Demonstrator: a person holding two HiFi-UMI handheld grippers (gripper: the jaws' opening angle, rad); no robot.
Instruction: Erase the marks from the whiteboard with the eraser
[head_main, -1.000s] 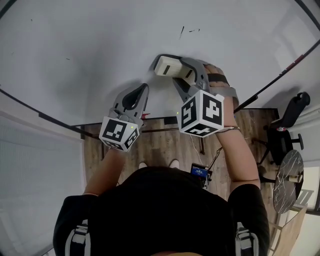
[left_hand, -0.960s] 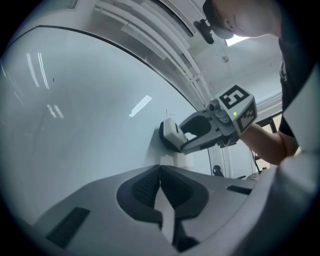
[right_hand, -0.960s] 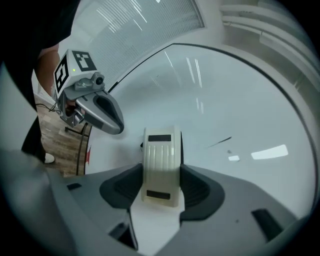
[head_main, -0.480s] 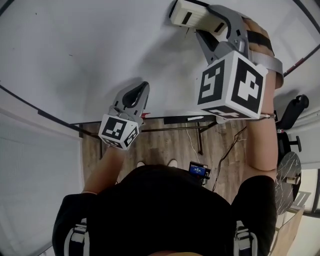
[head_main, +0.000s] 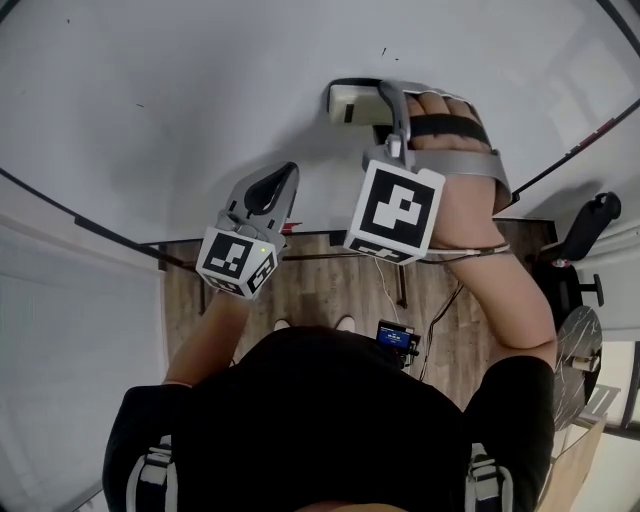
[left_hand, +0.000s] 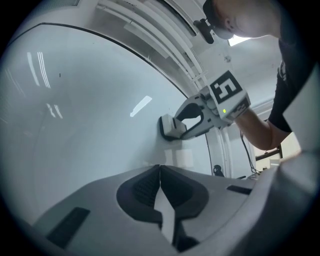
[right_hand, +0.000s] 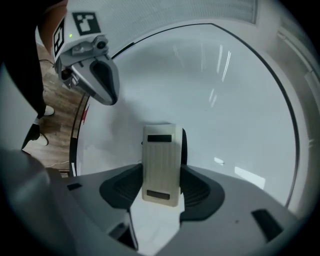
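Whiteboard (head_main: 200, 90): a large, pale, glossy surface with a thin dark frame, filling the upper part of the head view and reflecting ceiling lights. It is mostly clean; a small dark mark (head_main: 384, 50) lies just above the eraser (head_main: 352, 103), and a fainter speck (head_main: 140, 105) lies far to the left. Right gripper (head_main: 368, 104): jaws clamped on the cream eraser, whose dark pad lies flat against the board. Left gripper (head_main: 290, 172): jaws closed together, empty, held near the board's lower edge, below and left of the eraser. Room: wood floor (head_main: 330, 290) below the board, with a small blue-screened device (head_main: 398, 342) and cables; a black chair (head_main: 585, 235) and a round marbled table (head_main: 578, 360) stand at right.
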